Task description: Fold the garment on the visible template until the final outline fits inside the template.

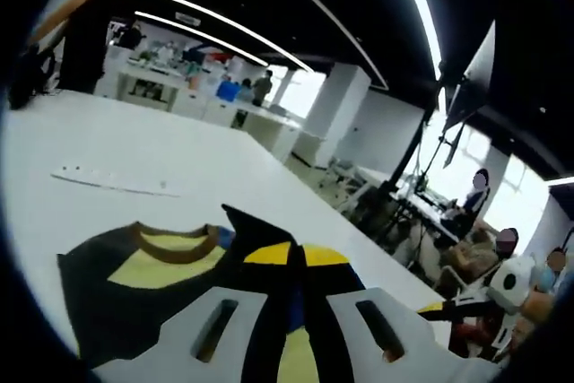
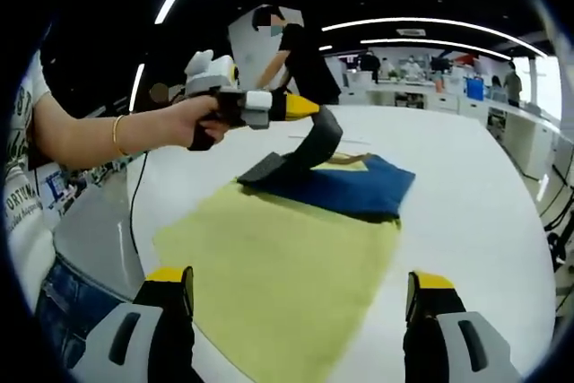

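A dark blue garment (image 2: 354, 187) with a yellow chest patch and a brown collar (image 1: 175, 247) lies on the far end of a yellow-green template (image 2: 269, 266) on the white table (image 2: 466, 204). My left gripper (image 1: 296, 259) is shut on a fold of the dark fabric, which runs up between its yellow-tipped jaws. In the right gripper view a hand holds that left gripper (image 2: 303, 107) above the garment, lifting a dark strip of cloth (image 2: 314, 148) off the pile. My right gripper (image 2: 300, 280) hovers over the near end of the template, jaws wide apart with nothing between them.
A thin white strip (image 1: 108, 181) lies on the table beyond the garment. A person (image 2: 300, 51) stands at the far side, and seated people (image 1: 475, 239) are past the table's right edge. A thin cable (image 2: 134, 195) runs along the table's left side.
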`<act>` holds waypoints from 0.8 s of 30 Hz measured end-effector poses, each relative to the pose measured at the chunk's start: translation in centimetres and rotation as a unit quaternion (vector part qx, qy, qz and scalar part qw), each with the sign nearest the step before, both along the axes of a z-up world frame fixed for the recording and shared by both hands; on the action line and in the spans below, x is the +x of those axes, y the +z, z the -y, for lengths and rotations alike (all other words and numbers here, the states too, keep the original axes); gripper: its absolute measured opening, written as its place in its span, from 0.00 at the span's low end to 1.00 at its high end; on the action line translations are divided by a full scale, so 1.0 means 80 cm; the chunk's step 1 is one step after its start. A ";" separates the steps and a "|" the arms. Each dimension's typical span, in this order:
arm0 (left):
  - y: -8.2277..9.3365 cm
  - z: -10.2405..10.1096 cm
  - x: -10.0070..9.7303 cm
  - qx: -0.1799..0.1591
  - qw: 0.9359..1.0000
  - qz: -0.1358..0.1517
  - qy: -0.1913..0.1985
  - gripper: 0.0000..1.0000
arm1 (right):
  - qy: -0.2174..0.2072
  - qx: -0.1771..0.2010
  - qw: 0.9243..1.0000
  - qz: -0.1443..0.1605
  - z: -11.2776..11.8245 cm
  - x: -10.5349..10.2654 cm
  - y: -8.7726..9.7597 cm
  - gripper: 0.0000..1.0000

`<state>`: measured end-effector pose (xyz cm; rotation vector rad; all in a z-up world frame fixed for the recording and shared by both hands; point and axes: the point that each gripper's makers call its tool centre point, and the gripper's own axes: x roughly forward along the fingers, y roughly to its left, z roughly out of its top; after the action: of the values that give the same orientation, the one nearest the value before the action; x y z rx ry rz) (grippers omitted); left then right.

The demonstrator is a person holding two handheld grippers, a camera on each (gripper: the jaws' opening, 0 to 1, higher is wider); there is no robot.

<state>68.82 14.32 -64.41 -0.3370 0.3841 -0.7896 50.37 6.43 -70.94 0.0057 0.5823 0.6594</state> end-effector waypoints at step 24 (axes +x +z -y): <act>-0.024 0.066 -0.011 -0.002 0.998 -0.023 -0.062 0.00 | -0.014 0.000 1.000 -0.006 0.009 0.001 -0.007 0.98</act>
<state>67.96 9.02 -66.30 -0.3374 0.4495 -0.9054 50.47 5.75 -71.52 0.0181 0.5934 0.6318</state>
